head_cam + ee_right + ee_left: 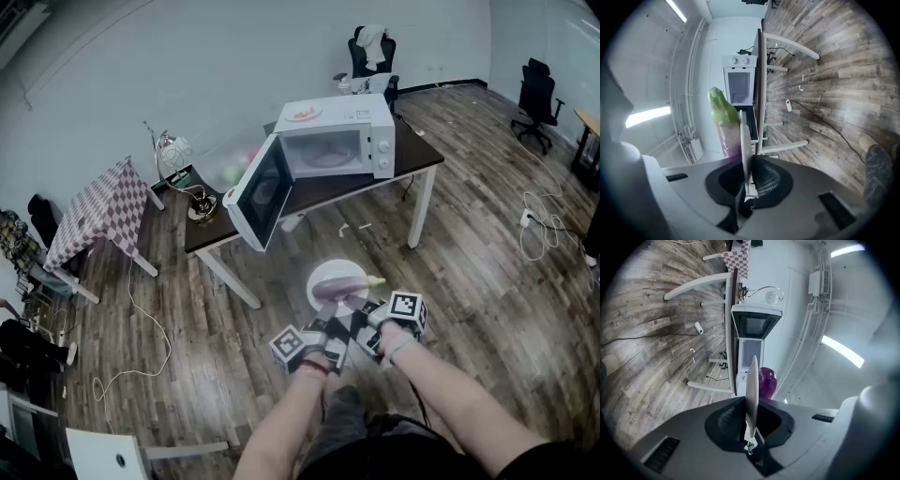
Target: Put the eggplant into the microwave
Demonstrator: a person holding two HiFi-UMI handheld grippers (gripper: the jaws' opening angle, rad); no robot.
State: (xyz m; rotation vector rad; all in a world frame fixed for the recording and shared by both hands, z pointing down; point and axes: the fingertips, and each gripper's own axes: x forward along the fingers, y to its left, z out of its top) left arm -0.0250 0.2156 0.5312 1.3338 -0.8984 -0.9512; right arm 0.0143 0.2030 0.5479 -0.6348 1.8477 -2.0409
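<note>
Carrying step: the purple eggplant (339,286) lies on a white plate (330,270) held well short of the open-doored microwave (361,141), with the left gripper (328,317) and right gripper (364,314) each clamped on its rim; next, I judge, both must advance level toward the microwave's cavity.

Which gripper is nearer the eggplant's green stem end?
Right. The right gripper clamps the plate rim beside the green stem; the left gripper clamps it by the purple end.
</note>
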